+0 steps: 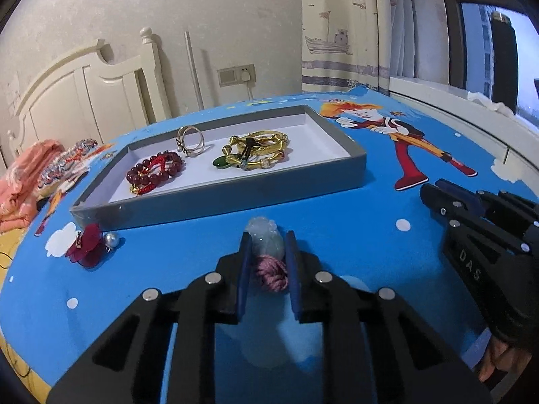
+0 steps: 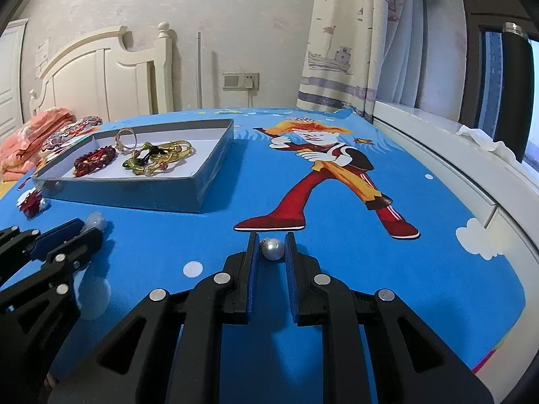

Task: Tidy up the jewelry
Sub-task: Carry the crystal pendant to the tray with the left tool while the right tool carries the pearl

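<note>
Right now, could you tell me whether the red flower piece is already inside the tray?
No, the red flower piece lies on the blue cloth outside the tray, by its near left corner.

I see open blue cloth (image 2: 202, 232) between both grippers and the tray (image 1: 222, 198). Tray's grey near wall blocks a low approach. Flower earring (image 1: 88, 244) lies just beside its left corner.
</note>
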{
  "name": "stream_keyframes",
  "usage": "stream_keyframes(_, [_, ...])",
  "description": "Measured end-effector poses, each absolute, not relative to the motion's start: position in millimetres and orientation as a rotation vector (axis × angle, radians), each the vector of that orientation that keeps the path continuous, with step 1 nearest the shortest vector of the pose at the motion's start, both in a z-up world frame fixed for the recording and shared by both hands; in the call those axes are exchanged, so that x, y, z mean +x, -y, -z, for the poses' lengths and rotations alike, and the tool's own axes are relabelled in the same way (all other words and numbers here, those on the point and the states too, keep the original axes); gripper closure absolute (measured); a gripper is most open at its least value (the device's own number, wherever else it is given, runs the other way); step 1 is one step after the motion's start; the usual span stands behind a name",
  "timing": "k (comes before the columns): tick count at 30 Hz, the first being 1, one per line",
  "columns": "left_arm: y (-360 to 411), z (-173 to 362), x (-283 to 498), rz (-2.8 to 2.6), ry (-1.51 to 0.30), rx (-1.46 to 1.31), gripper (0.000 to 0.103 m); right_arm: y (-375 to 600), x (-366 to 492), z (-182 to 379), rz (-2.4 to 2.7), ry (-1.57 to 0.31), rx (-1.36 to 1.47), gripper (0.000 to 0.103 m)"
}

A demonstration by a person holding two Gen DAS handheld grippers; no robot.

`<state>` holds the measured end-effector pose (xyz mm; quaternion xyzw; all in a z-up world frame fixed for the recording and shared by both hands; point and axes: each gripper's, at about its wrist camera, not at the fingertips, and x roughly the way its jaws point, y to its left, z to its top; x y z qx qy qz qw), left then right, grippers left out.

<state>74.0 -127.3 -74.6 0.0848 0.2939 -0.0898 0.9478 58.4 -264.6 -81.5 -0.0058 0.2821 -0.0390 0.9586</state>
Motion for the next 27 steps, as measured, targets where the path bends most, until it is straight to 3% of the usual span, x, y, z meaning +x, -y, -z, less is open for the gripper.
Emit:
stream_keyframes(14, [96, 65, 50, 0.198, -0.523, 0.115, 0.084, 264, 51, 79, 0.173, -0.593, -0.009, 0.087])
stream_keyframes(27, [34, 50, 38, 0.074, -0.475, 0.064, 0.084, 196, 33, 54, 0.043, -0.554, -0.110, 0.087])
